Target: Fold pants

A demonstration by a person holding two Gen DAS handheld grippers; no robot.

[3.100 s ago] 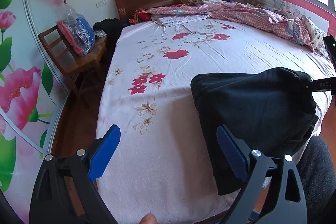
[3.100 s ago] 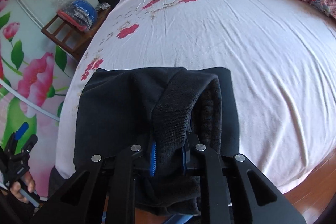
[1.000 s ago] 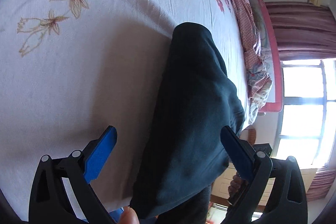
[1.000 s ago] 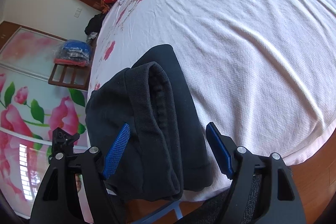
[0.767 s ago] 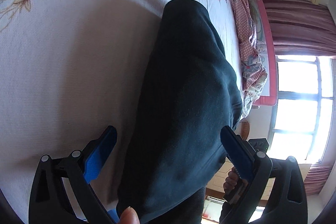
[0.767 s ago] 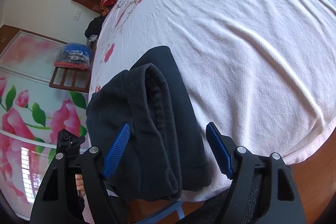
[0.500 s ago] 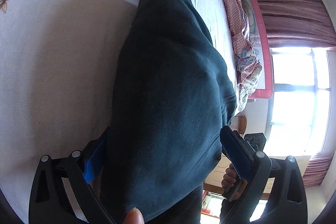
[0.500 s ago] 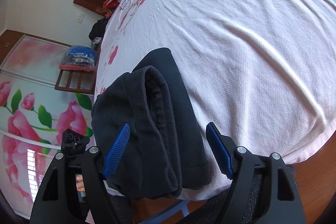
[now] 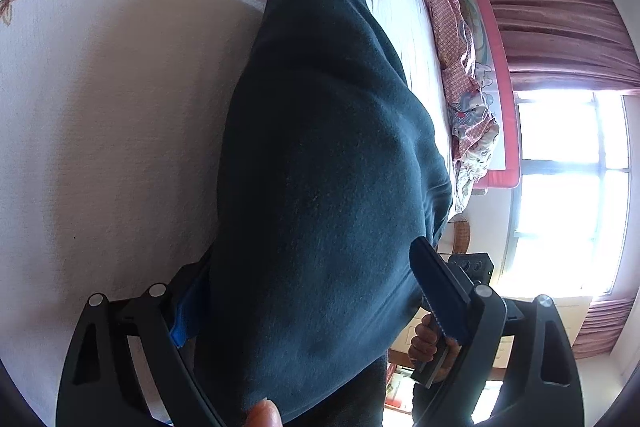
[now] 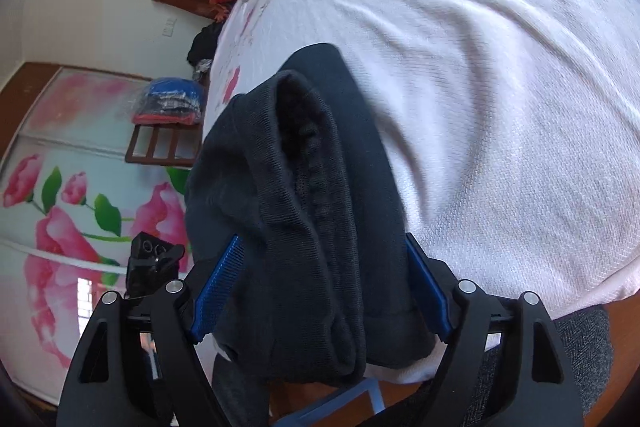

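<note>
Dark folded pants lie in a thick bundle at the near edge of the bed; in the right wrist view their ribbed waistband faces me. My left gripper is open, its blue fingers straddling the bundle's left end. My right gripper is open too, its fingers on both sides of the right end. Neither pair of jaws presses the cloth. The other gripper shows in each view.
The bed sheet is white with red flowers. A pink checked quilt lies along the far side. A wooden chair with a bagged bundle stands by the floral wardrobe. A bright window is at the right.
The right gripper let go of the waistband and opened. Both grippers moved in over the bundle's ends, and the pants now fill the gap between each pair of fingers.
</note>
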